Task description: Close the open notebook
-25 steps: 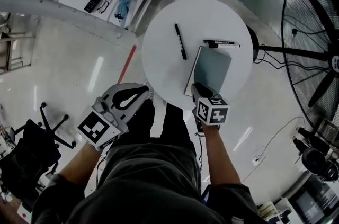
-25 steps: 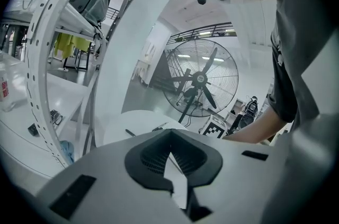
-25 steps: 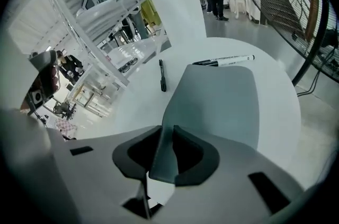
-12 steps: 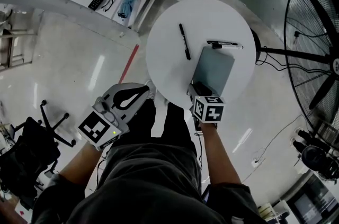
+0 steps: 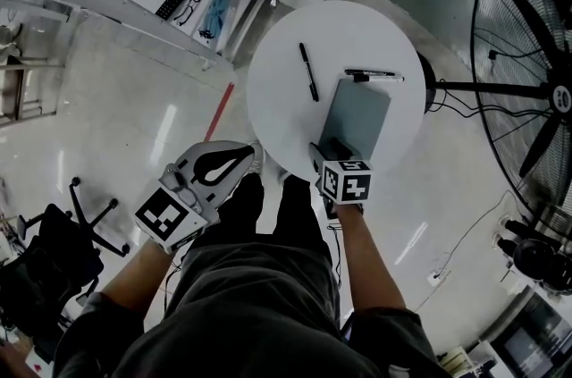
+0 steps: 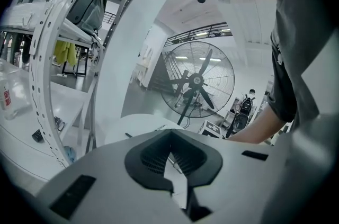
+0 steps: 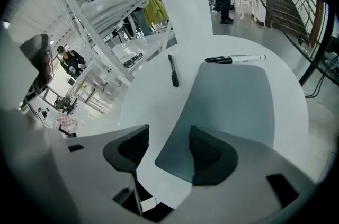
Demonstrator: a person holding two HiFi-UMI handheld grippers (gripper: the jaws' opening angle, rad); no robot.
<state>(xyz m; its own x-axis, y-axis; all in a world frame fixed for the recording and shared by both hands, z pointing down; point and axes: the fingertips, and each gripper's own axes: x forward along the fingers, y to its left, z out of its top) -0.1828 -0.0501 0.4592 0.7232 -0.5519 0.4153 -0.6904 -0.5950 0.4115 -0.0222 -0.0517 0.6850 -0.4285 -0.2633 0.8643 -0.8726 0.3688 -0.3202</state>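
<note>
though just opened wide, right gripper [image 7: 168, 139] astride near corner of closed notebook [image 7: 233, 96], nothing gripped

Head view: looks steeply down from high above onto round white table [image 5: 277, 99]. Right gripper view: sits close over its near edge, faces across, shares notebook [image 5: 357, 119] with head view. Left gripper view: faces level toward standing fan [image 6: 196, 82].

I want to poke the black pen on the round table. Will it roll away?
Probably: the black pen looks slim and round, lying flat on the smooth white table, so a sideways push would likely roll it. Pushed along its length, it would more likely slide. It probably feels light and stiff.
</note>
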